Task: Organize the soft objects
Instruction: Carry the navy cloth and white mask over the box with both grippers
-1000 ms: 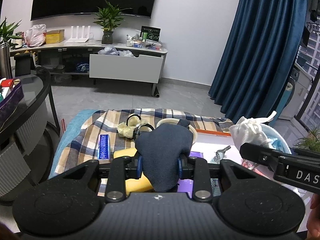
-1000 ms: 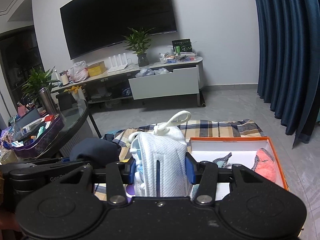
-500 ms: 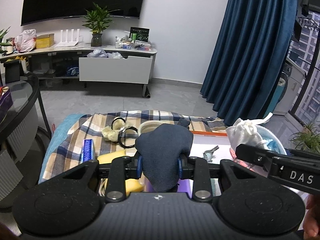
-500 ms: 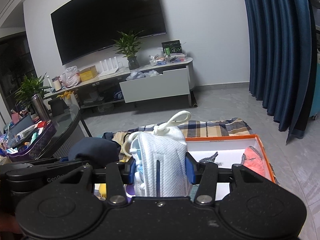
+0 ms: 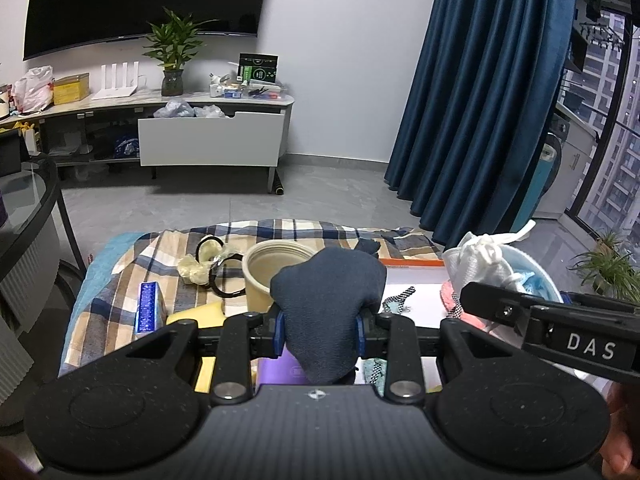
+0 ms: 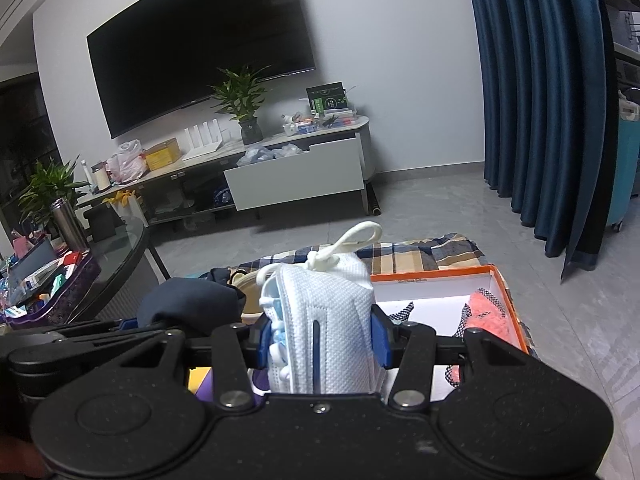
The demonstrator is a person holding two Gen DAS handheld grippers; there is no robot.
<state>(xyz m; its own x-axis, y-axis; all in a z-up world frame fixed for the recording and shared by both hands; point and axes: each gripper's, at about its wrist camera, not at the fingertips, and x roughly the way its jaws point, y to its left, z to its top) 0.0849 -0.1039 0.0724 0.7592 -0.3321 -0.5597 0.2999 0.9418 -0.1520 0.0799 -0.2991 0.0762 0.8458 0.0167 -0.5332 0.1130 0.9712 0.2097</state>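
A living room, seen from two hand-held grippers above a table draped in a plaid cloth (image 5: 120, 280). The left gripper (image 5: 319, 330) pinches a dark navy fabric piece (image 5: 328, 300) between its blue pads; the fabric bulges above the jaws and its lower end disappears behind the gripper's body. The right gripper (image 6: 318, 338) clamps a bundle of white and pale blue face masks (image 6: 320, 320), a knotted ear loop standing up from the top; the bottom of the bundle is hidden by the gripper housing.

Both loads hang over the near side of the table, next to an orange-rimmed box (image 6: 440, 272) with a white interior near the table's right edge. Inside it lie a pink fuzzy item (image 6: 490, 316) and a black-and-white checked piece (image 6: 402, 310), both partly cut off by the right gripper.

Behind the navy fabric, toward the far edge, stand a beige round container (image 5: 266, 268), a black hair band (image 5: 218, 280) with a pale bow and a blue sparkly box (image 5: 149, 308). A yellow item (image 5: 200, 314) and a purple item (image 5: 280, 368) near the front edge are mostly covered by the left gripper and cannot be identified. A fingertip (image 5: 618, 456) shows at the lower right corner of the left view.
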